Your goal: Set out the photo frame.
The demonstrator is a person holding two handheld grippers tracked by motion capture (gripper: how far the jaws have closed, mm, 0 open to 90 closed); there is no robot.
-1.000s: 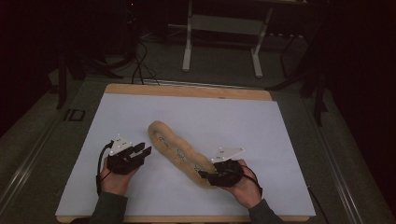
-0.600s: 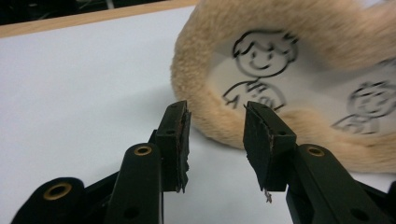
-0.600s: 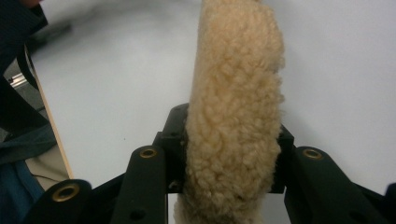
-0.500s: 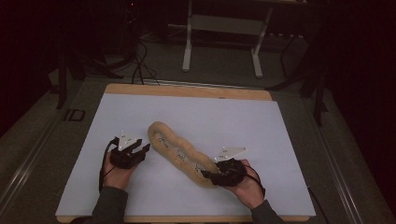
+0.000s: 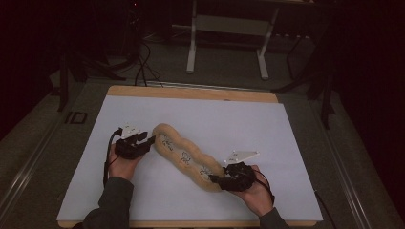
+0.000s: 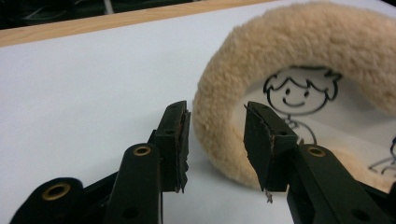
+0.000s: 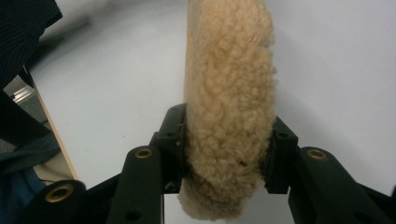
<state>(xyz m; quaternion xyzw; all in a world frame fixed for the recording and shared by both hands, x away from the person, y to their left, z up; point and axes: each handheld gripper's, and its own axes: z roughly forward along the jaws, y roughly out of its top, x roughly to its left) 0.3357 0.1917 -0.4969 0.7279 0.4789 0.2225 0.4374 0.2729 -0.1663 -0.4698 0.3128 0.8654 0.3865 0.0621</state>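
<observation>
Lying across the middle of the white table cover (image 5: 296, 124), the long fleecy cushion (image 5: 188, 156) runs in the high view diagonally from the left gripper (image 5: 149, 141) at its far end to the right gripper (image 5: 216, 180) at its near end; small line drawings are printed on its paler upper face. In the left gripper view, the left gripper (image 6: 217, 140) has its jaws apart, and they have just been opening; the rounded fleece edge of the cushion (image 6: 299, 51) sits between them, but the pads do not press it, and a gap shows on each side. A cartoon figure (image 6: 295, 93) with a smiling face is drawn on the pale inner panel. In the right gripper view, the right gripper (image 7: 229, 154) has both jaws against the sides of the fleece end (image 7: 229, 93); they have just been opening, yet the pads are in contact with the cushion, which stands on edge on the cover. A dark sleeve (image 7: 23, 28) is at the left border.
</observation>
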